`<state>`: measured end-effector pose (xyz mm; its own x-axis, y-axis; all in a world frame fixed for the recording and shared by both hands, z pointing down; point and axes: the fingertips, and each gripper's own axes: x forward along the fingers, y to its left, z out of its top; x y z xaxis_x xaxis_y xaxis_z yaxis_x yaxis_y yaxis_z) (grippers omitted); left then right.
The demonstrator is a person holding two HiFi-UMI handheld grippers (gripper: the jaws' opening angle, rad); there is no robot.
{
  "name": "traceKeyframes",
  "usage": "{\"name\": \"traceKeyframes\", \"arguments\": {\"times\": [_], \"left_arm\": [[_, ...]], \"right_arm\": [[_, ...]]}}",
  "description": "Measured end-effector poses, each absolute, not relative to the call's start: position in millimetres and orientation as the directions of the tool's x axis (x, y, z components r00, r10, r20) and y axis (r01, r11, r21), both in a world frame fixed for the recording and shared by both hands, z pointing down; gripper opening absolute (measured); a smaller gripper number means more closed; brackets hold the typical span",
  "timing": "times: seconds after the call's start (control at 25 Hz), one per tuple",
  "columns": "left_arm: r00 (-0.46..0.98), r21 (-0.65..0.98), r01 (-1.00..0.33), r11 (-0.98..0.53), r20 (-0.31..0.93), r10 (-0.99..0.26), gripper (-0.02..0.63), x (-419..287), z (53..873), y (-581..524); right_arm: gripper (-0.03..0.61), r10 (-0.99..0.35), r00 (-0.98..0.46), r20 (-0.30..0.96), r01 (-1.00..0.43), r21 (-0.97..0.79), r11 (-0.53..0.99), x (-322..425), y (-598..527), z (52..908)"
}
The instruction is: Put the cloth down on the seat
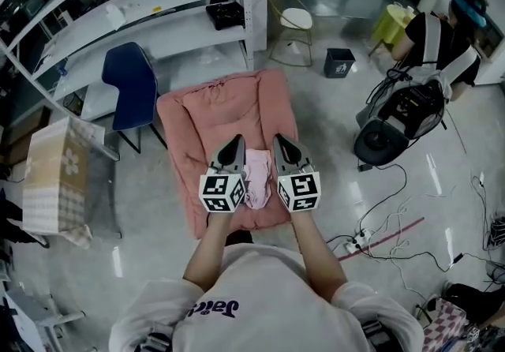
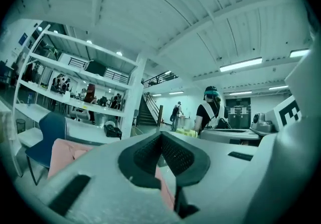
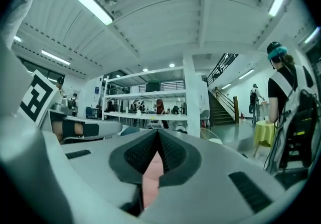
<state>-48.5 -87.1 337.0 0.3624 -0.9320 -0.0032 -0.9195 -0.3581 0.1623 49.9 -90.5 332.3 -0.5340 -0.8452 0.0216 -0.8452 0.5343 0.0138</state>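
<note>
A small pale pink cloth (image 1: 257,177) lies on the salmon pink cushioned seat (image 1: 229,106), near its front edge. My left gripper (image 1: 233,140) and right gripper (image 1: 282,140) hover side by side over the seat, one on each side of the cloth, tips pointing away from me. Both are shut. In the left gripper view the pads (image 2: 178,155) of the left gripper (image 2: 161,135) meet with nothing between them. In the right gripper view the right gripper (image 3: 157,132) has its pads together, and pink fabric (image 3: 152,173) shows in the gap below them.
A blue chair (image 1: 130,78) stands left of the seat under white shelving (image 1: 158,19). A patterned box (image 1: 55,177) is at the far left. A person (image 1: 438,35), a black bag (image 1: 402,117), cables (image 1: 379,224), a dark bin (image 1: 339,62) and a round chair (image 1: 293,23) are to the right and behind.
</note>
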Motion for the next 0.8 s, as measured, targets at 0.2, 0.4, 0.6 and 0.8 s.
{"name": "traceKeyframes", "arguments": {"times": [0.2,0.4,0.6,0.8], "left_arm": [[0.351,0.139,-0.924,-0.357,-0.062,-0.934,0.015,-41.6,318.5,-75.0],[0.340,0.154,-0.925,-0.347,-0.070,-0.938,0.015,-37.2,321.4,-77.9],[0.313,0.163,-0.933,-0.320,-0.065,-0.947,0.015,-38.7,329.5,-74.0],[0.279,0.161,-0.946,-0.282,-0.043,-0.959,0.015,-49.9,342.4,-80.6]], "right_arm": [[0.014,-0.840,-0.542,-0.015,-0.840,0.007,0.542,49.2,-78.6,319.7],[0.014,-0.842,-0.539,-0.003,-0.842,0.005,0.539,51.3,-82.0,325.1],[0.014,-0.847,-0.531,0.004,-0.847,0.004,0.531,60.2,-79.7,332.1],[0.015,-0.848,-0.530,0.023,-0.848,-0.013,0.530,62.2,-86.0,346.7]]}}
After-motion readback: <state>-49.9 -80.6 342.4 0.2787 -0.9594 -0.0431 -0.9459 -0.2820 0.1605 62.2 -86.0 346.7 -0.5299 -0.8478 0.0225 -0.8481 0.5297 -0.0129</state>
